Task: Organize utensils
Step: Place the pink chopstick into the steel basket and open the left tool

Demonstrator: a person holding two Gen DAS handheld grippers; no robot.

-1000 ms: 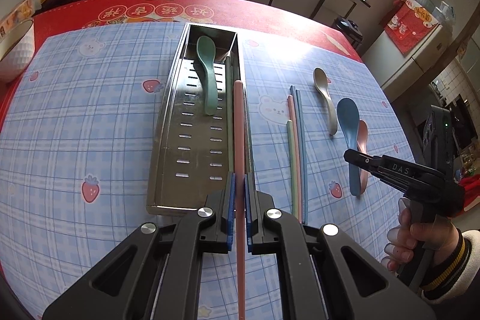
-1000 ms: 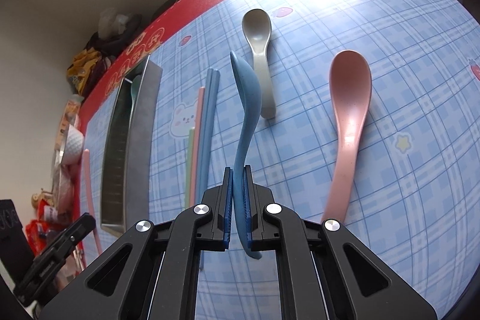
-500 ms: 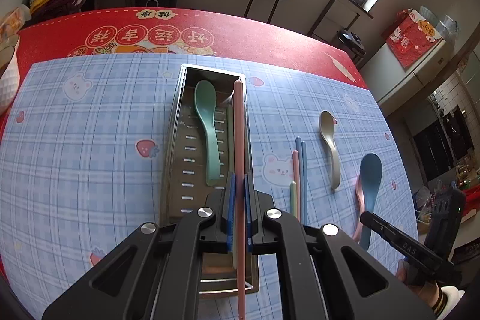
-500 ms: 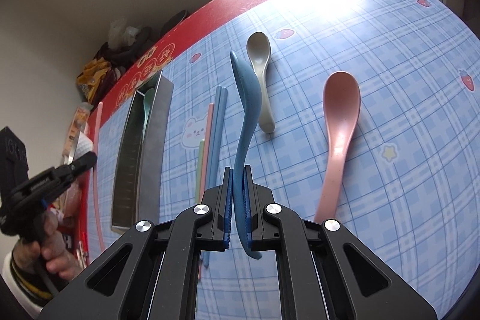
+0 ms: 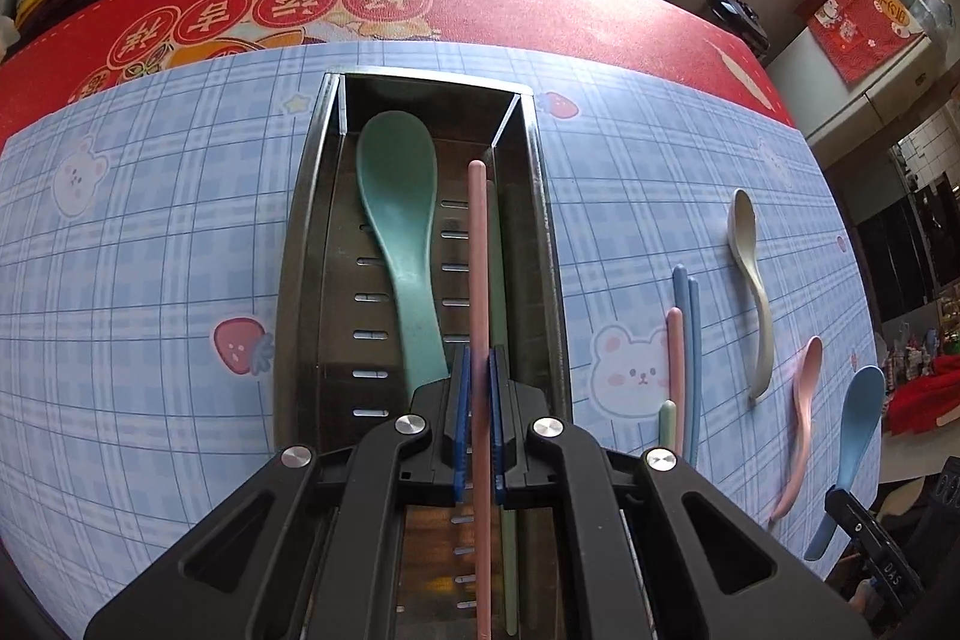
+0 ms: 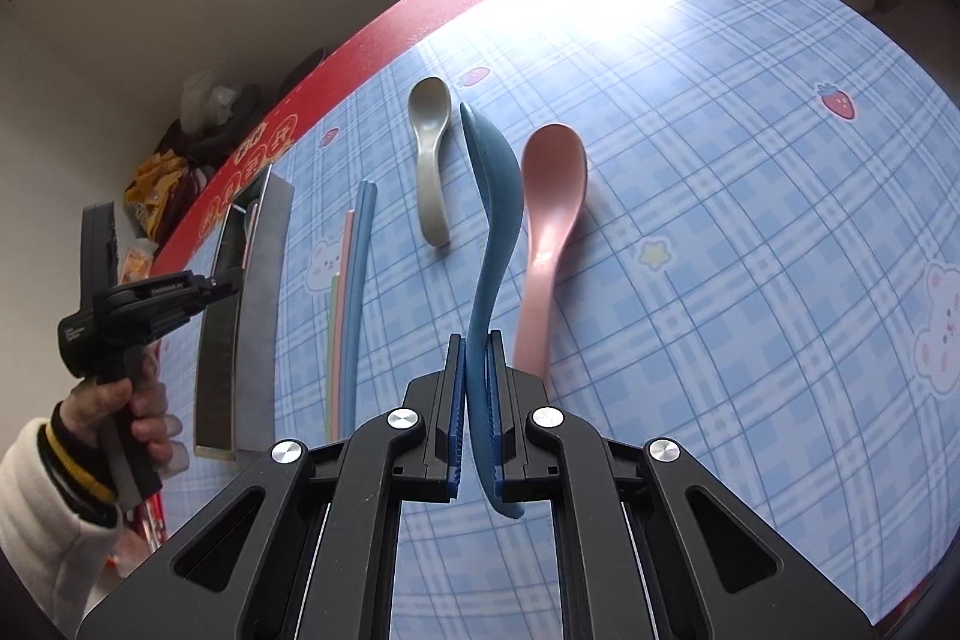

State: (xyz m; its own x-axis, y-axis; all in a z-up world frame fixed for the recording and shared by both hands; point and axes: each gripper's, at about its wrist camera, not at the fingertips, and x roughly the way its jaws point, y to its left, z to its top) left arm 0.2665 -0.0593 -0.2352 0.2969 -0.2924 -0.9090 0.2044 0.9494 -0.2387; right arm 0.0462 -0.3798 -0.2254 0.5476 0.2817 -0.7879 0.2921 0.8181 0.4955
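Tray: steel utensil tray [image 5: 543,220], slotted floor, lengthwise on the blue plaid cloth
Green spoon [image 5: 399,220]: in tray, bowl at far end
Green chopstick [image 5: 498,280]: in tray, by right wall
Pink chopstick [image 5: 478,268]: clamped above tray
Blue spoon [image 6: 493,196]: clamped on edge
Grey spoon [image 6: 431,148], pink spoon [image 6: 549,196], loose chopsticks [image 6: 354,280]: on cloth

A spoon [image 5: 399,244] lies in the tray [image 5: 300,280]; chopsticks [image 5: 681,358] lie right of it.

both grippers, left gripper [image 5: 478,388] and right gripper [image 6: 478,382], clamped, angled downward
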